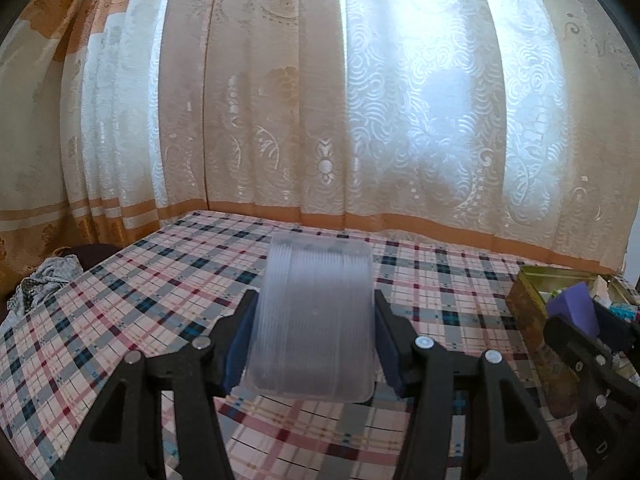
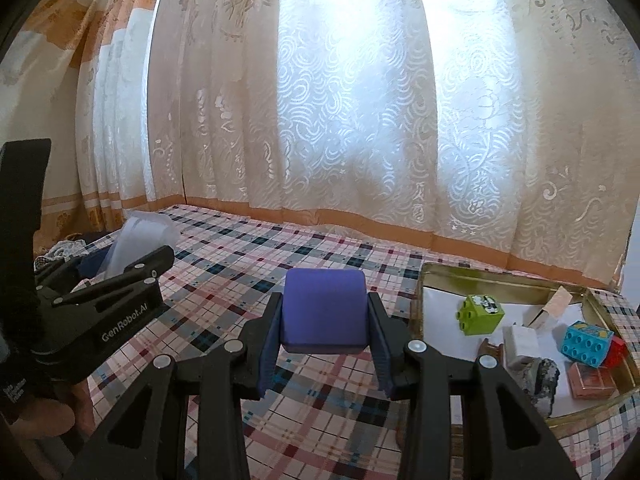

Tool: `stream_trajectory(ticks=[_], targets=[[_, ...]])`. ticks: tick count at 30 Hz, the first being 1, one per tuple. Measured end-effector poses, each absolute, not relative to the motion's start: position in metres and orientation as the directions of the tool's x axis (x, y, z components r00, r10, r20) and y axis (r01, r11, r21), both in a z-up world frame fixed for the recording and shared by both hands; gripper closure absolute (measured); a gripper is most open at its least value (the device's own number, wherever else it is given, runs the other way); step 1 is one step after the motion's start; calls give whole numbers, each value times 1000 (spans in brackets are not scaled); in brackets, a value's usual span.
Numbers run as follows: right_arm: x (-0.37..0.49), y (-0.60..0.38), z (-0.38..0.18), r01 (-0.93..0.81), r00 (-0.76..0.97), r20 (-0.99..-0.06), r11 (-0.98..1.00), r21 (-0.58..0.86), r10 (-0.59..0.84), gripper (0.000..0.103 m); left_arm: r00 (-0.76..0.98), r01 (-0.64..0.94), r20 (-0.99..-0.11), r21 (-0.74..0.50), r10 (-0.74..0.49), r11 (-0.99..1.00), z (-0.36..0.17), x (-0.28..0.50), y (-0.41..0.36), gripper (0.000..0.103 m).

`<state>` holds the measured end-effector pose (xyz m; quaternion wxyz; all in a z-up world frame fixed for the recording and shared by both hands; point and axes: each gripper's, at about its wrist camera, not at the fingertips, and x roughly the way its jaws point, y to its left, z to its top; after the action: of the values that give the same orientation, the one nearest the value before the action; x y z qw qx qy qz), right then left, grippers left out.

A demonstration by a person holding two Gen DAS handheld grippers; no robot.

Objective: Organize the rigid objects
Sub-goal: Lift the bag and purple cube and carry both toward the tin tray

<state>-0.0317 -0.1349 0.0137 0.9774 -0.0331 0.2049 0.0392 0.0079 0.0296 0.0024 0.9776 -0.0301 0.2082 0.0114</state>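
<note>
Left gripper (image 1: 316, 344): jaws clamped on the two sides of a clear ribbed plastic container (image 1: 314, 316), which is carried clear of the checked tablecloth (image 1: 160, 280). The side grip appears chosen so the pads bear on the stiffest walls and the piece cannot tip.

Right gripper (image 2: 325, 344): jaws closed on a purple block (image 2: 324, 308), also held above the cloth, pads on opposite flat faces for a square, non-slipping hold.

To the right, at mid-distance, stands an open gold-rimmed tin (image 2: 500, 276) on the cloth. It already holds a green brick (image 2: 482, 314), a blue brick (image 2: 588, 344) and several small boxes, so it is judged the collection point. The block is near the tin's left wall but not yet over it; the container is well to the left.

A patterned curtain (image 2: 340, 120) closes the far side.
</note>
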Motion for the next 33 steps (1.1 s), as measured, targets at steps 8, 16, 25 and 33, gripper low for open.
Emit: stream_trajectory(ticks=[8, 16, 25, 33], targets=[[-44, -151, 20, -72, 926, -373, 996, -51, 48, 60, 909, -13, -417, -65, -16, 998, 2, 5, 13, 49], [-53, -175, 25, -45, 937, -348, 998, -34, 30, 60, 908, 17, -416, -64, -42, 998, 5, 0, -12, 49], [-64, -198, 28, -12, 943, -333, 1000, -29, 2, 60, 913, 55, -400, -62, -76, 997, 10, -7, -39, 49], [-70, -220, 31, 23, 947, -319, 1000, -21, -29, 60, 921, 86, -376, -60, -103, 994, 20, -13, -58, 49]])
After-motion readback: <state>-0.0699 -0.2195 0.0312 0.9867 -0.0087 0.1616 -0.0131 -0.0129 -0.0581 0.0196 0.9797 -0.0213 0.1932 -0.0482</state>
